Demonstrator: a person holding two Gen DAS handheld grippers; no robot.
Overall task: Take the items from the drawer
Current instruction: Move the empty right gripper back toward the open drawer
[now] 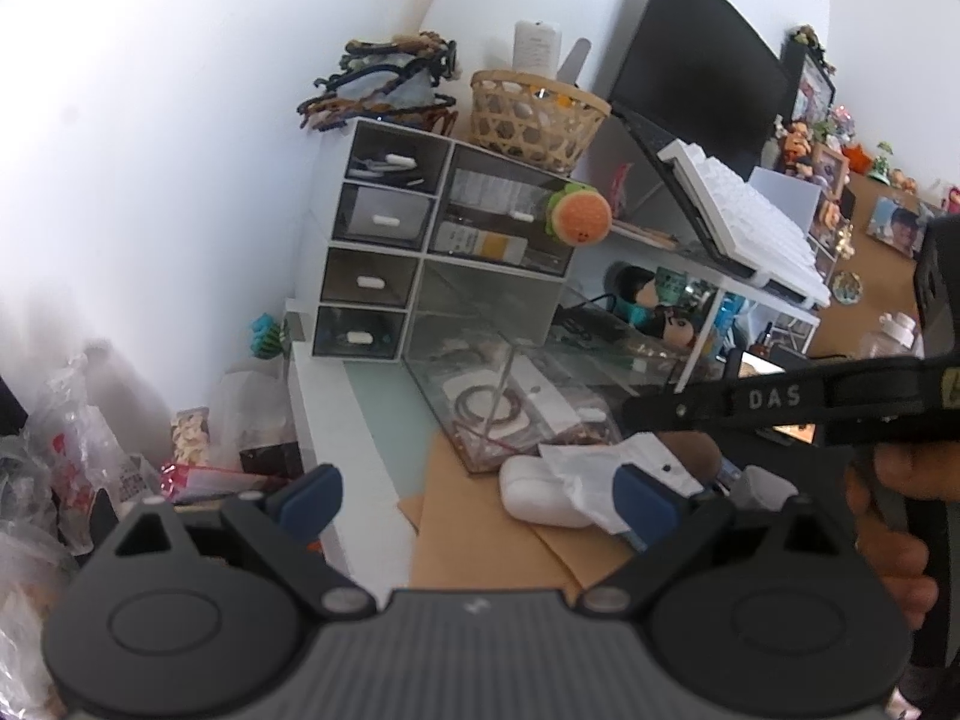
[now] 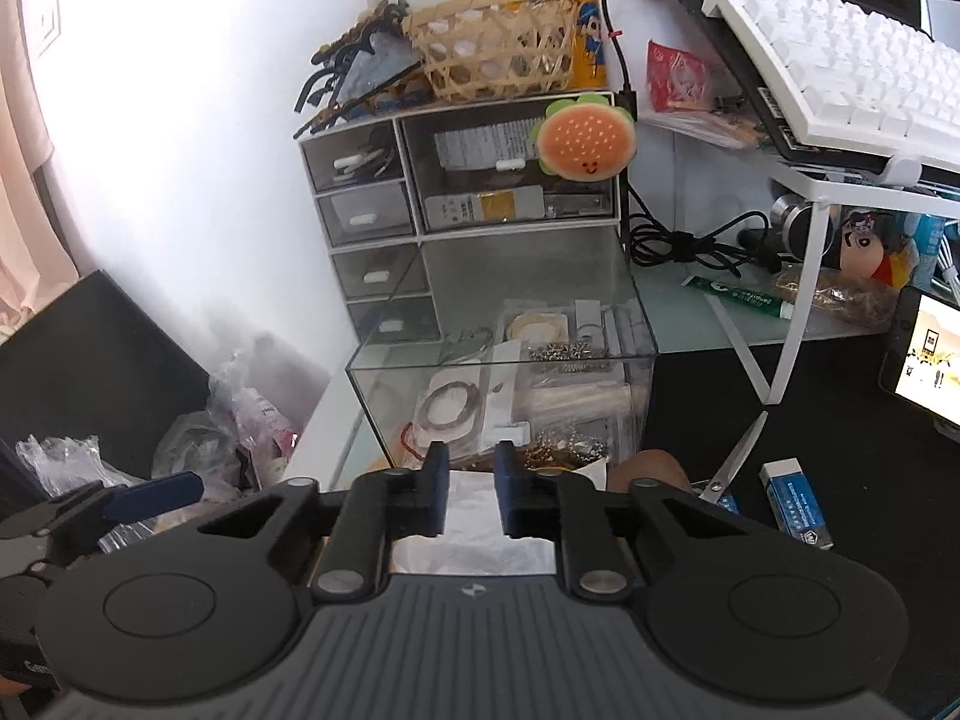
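Note:
A clear drawer [image 2: 639, 360] [image 1: 432, 396] stands pulled out of the white organiser [image 2: 372, 222] [image 1: 372, 252]. It holds a packet with a coiled cord [image 2: 450, 408], small chains and several packets. My right gripper [image 2: 472, 480] hovers just in front of the drawer's white handle [image 2: 507, 433]. Its jaws stand a narrow gap apart with nothing between them. In the left wrist view the right gripper appears as a black bar [image 1: 774, 402] reaching in from the right. My left gripper [image 1: 474, 501] is wide open over the desk, near a white case [image 1: 534, 498] and a crumpled white bag [image 1: 600, 468].
A woven basket [image 2: 498, 42] and a burger plush [image 2: 585, 135] sit on the organiser. A white keyboard [image 2: 840, 60] rests on a stand at right. Scissors [image 2: 735, 456], an eraser [image 2: 795, 504] and a lit phone [image 2: 927, 354] lie on the desk. Plastic bags [image 1: 78, 450] crowd the left.

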